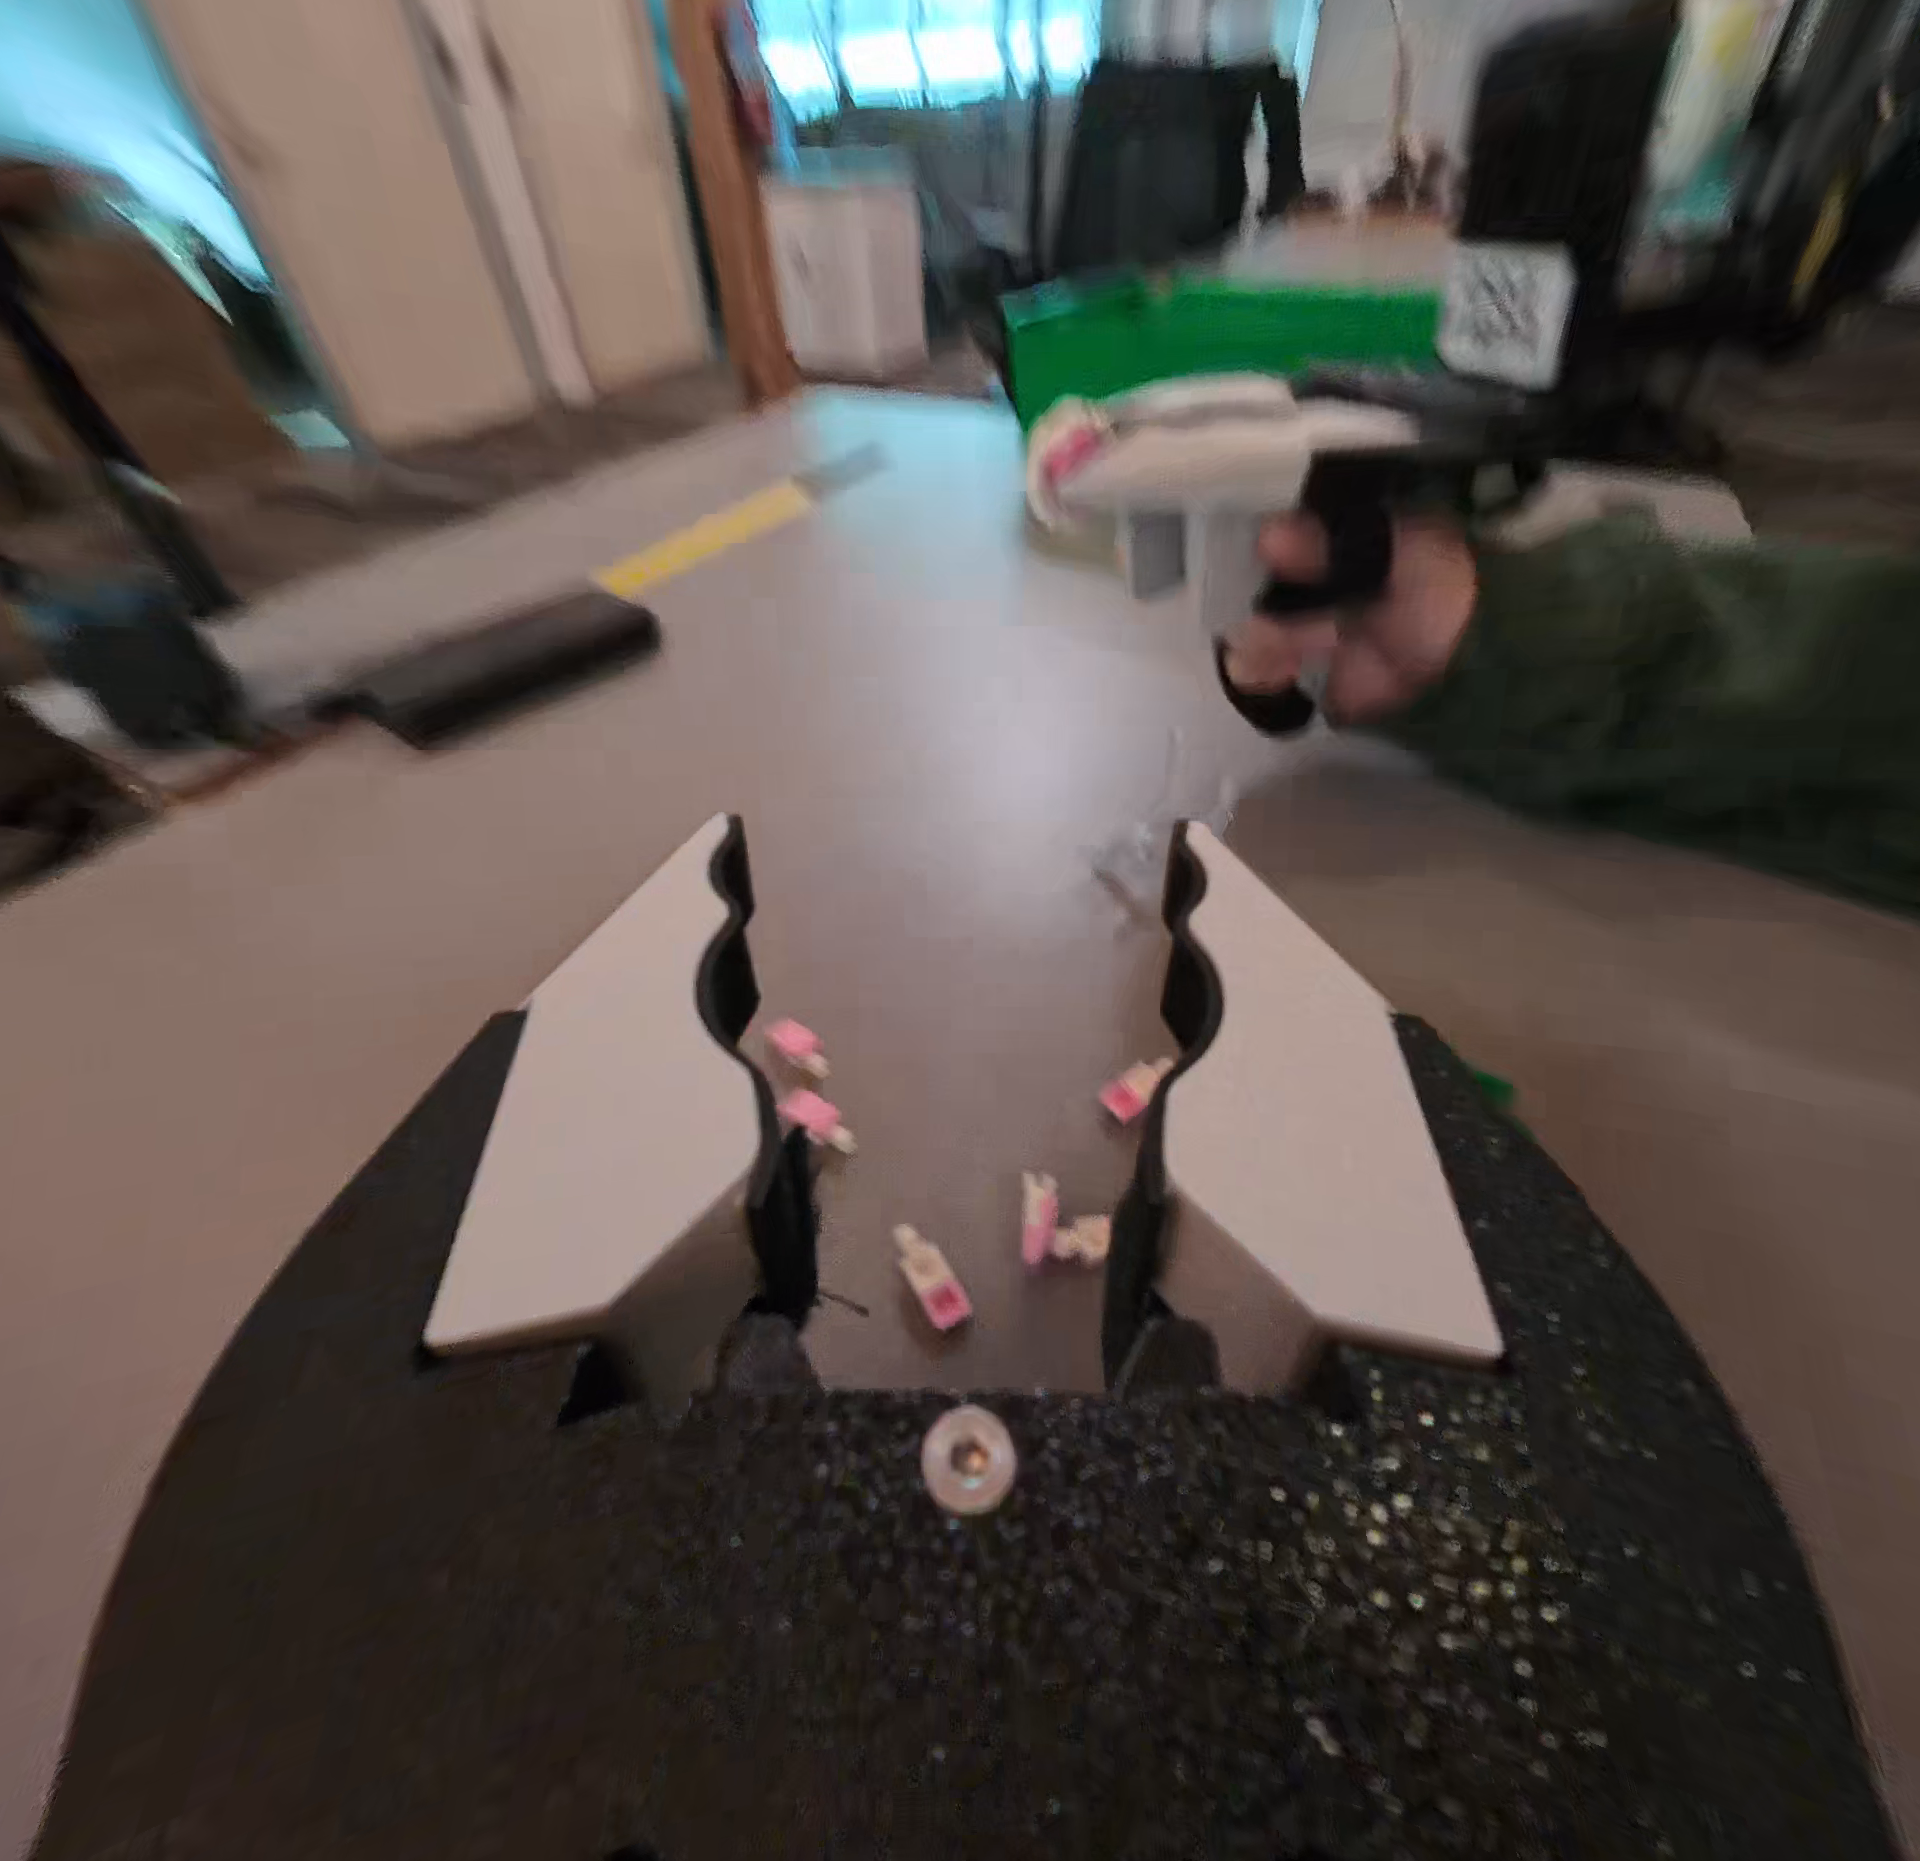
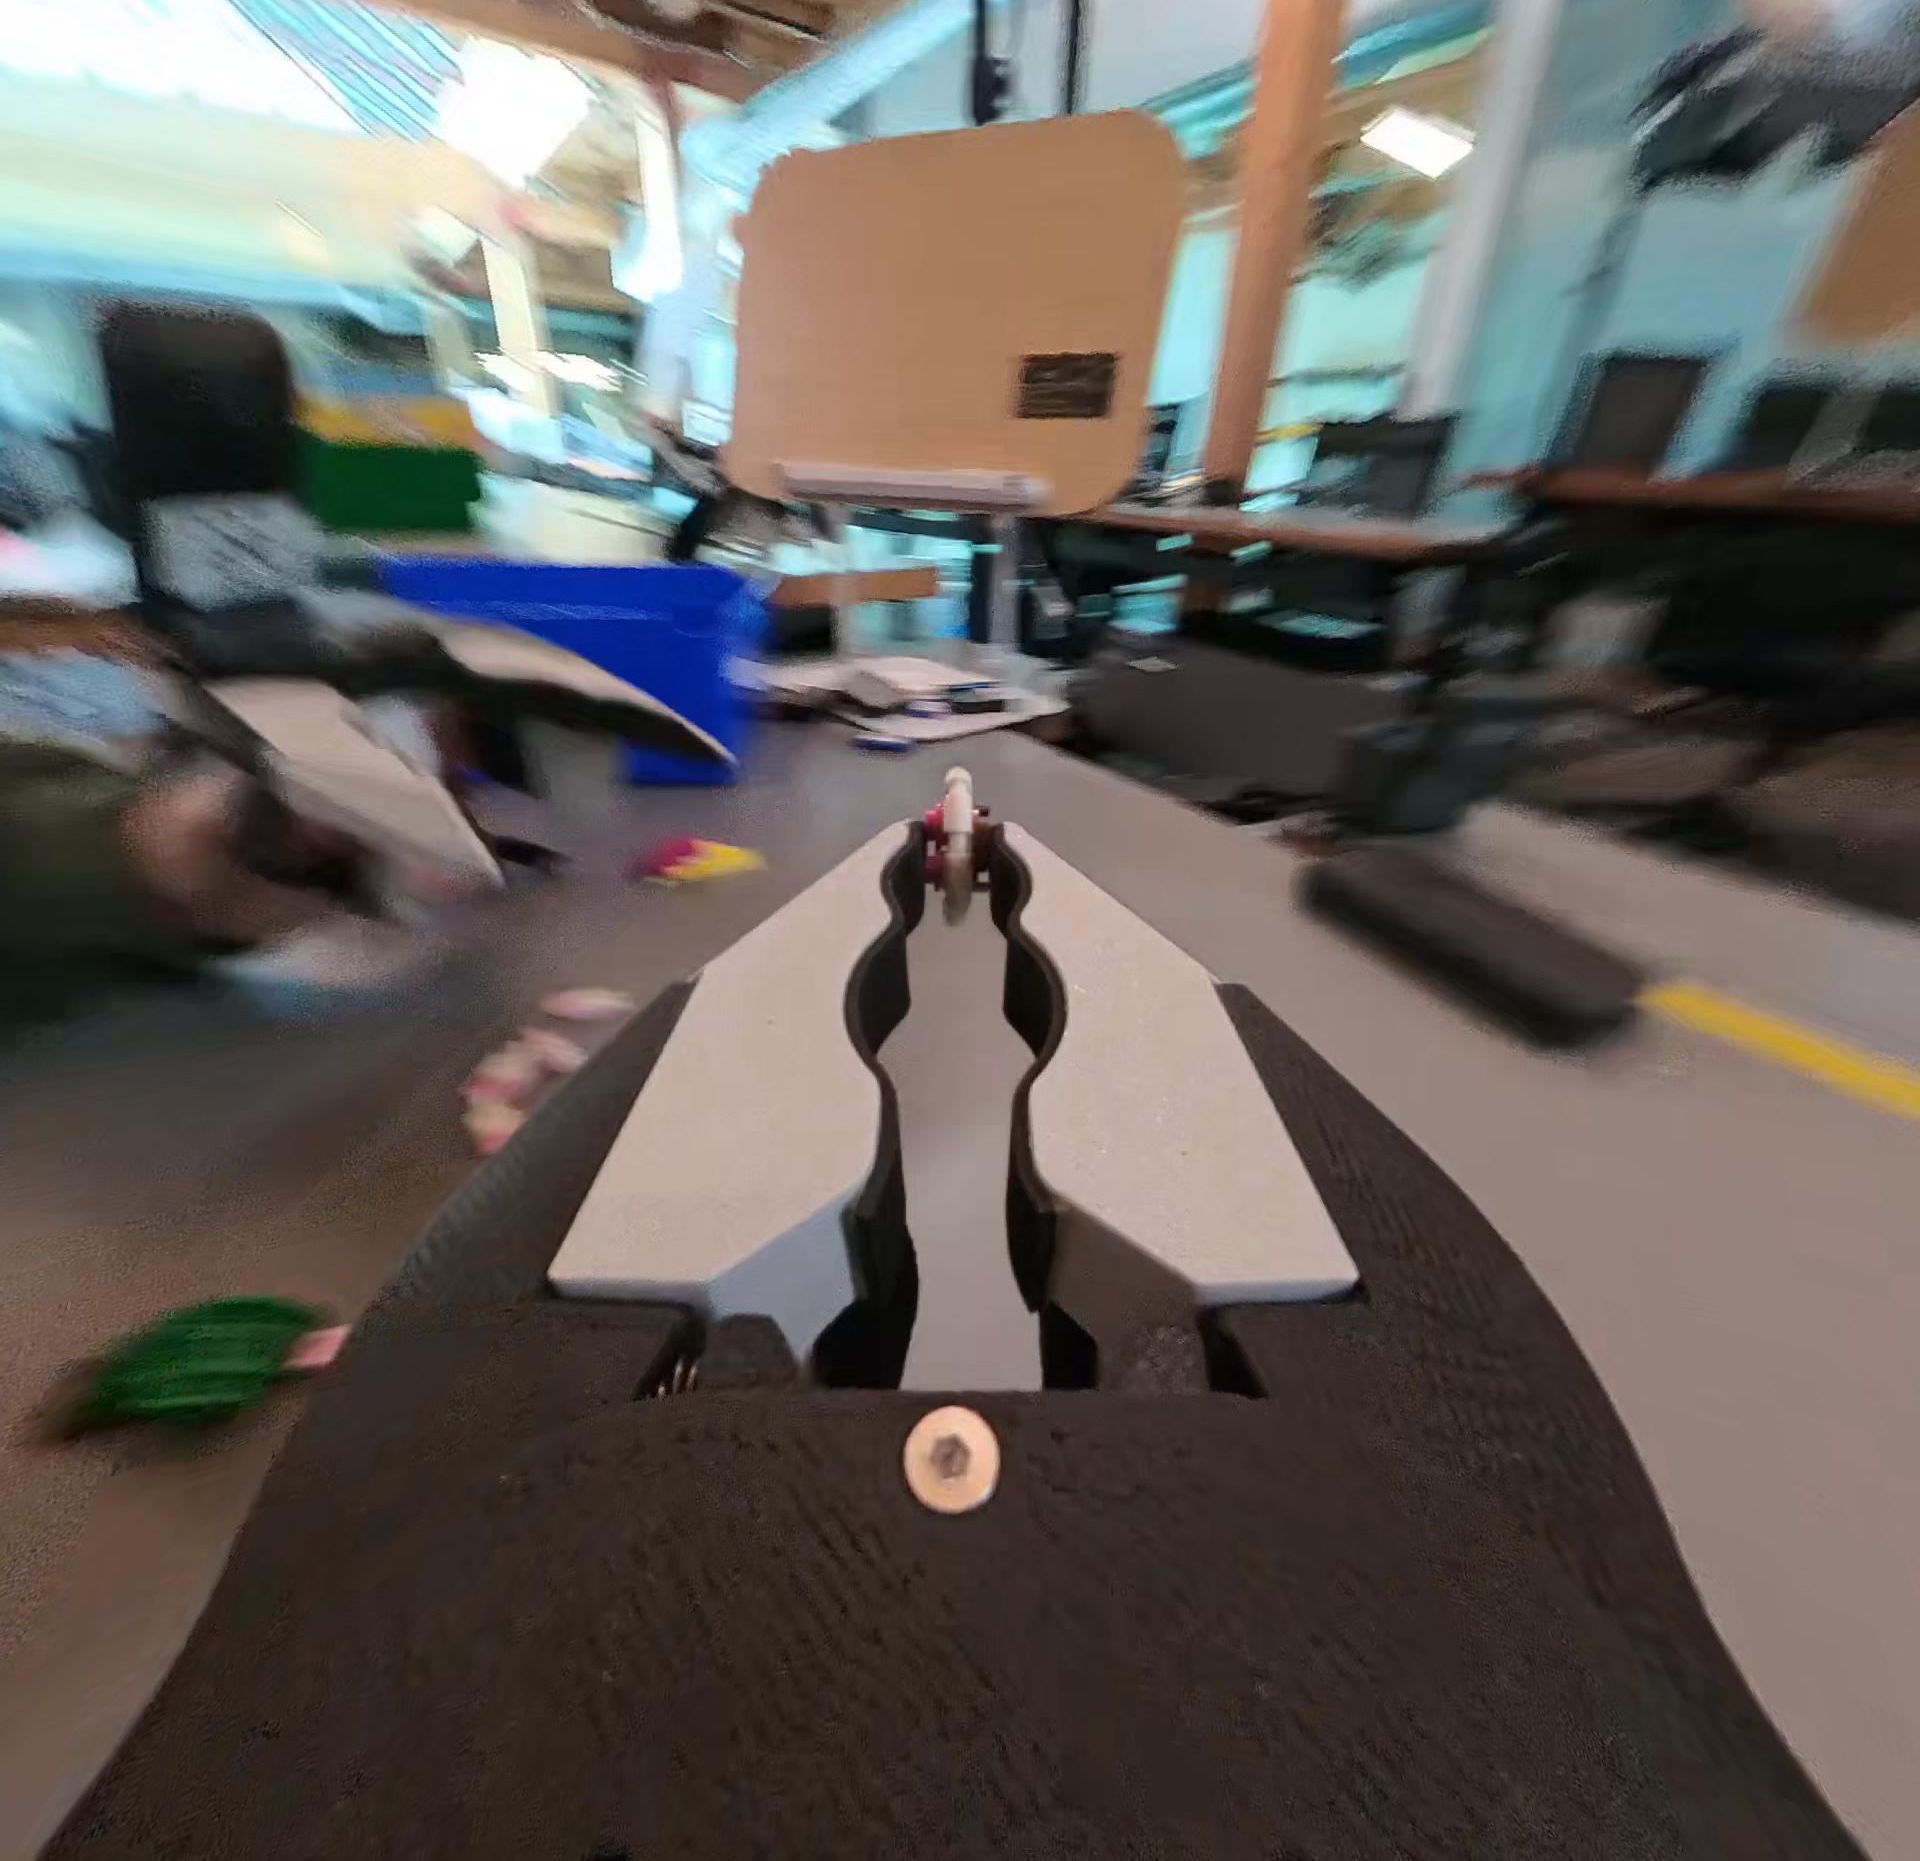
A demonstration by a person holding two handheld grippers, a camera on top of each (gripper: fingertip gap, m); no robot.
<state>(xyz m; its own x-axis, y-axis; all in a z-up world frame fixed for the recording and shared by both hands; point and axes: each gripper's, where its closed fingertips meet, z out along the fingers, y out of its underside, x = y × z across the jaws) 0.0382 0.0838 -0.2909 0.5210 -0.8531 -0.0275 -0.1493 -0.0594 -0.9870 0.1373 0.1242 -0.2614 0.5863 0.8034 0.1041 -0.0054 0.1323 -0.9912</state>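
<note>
My left gripper (image 1: pixel 956 845) is open and empty, held low over a grey table (image 1: pixel 883 668). Several small pink and white pieces (image 1: pixel 932 1276) lie on the table between and just below its fingers. My right gripper (image 2: pixel 958 843) is shut on a small pink and white piece (image 2: pixel 956 847), pinched at its fingertips and held up above the table. The right gripper also shows in the left wrist view (image 1: pixel 1060 461), at the upper right, held by a hand in a green sleeve (image 1: pixel 1662 689). The left gripper shows blurred at the left of the right wrist view (image 2: pixel 364 803).
A green box (image 1: pixel 1216 336) stands at the table's far right. A black flat bar (image 1: pixel 499 658) and a yellow strip (image 1: pixel 707 538) lie at the far left. A crumpled clear wrapper (image 1: pixel 1132 855) lies by my left gripper's right finger. A green object (image 2: pixel 197 1359) and more pink pieces (image 2: pixel 520 1073) lie left of the right gripper. Spacing between my two grippers at the tips: around 12 cm.
</note>
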